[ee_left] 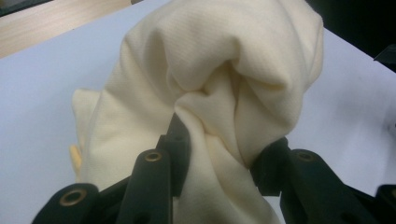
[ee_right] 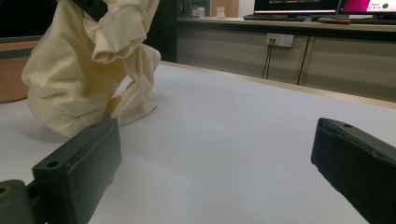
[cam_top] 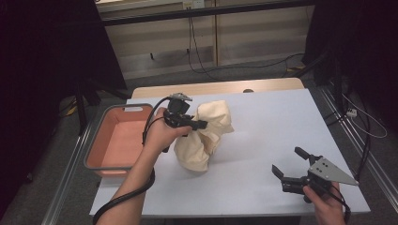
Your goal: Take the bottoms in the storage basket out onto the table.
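On the white table top [cam_top: 263,122], left of centre, the cream-coloured soft fabric garment [cam_top: 205,136] is bunched and partly raised. The left gripper [cam_top: 199,124] has its black jaws pinched on a fold near the top of the cloth; in the left gripper view the fabric [ee_left: 210,93] is crumpled between the two pads and bulges above them, so the grip is firm and on cloth, not air. The lower part of the garment rests on the table, as the right gripper view confirms, where the bundle [ee_right: 84,74] sits on the surface with one trailing end spread flat.

The right gripper [cam_top: 290,165] lies well apart from the cloth, near the front right of the table, jaws spread wide and holding nothing; its view looks across bare table between the two black jaws toward the garment.

A salmon-pink rectangular plastic bin with a grey rim [cam_top: 96,140] stands just beside the table's left edge, close to the left hand. Nothing can be seen inside it from above.

Assessment: the pick-up is made, the lift only part done. Judging by the bin's nearness, the cloth may be bound for it, or the work may be a fold on the table; the pictures do not settle which. Either way, the placing is not yet done, and the right gripper has taken no share so far.
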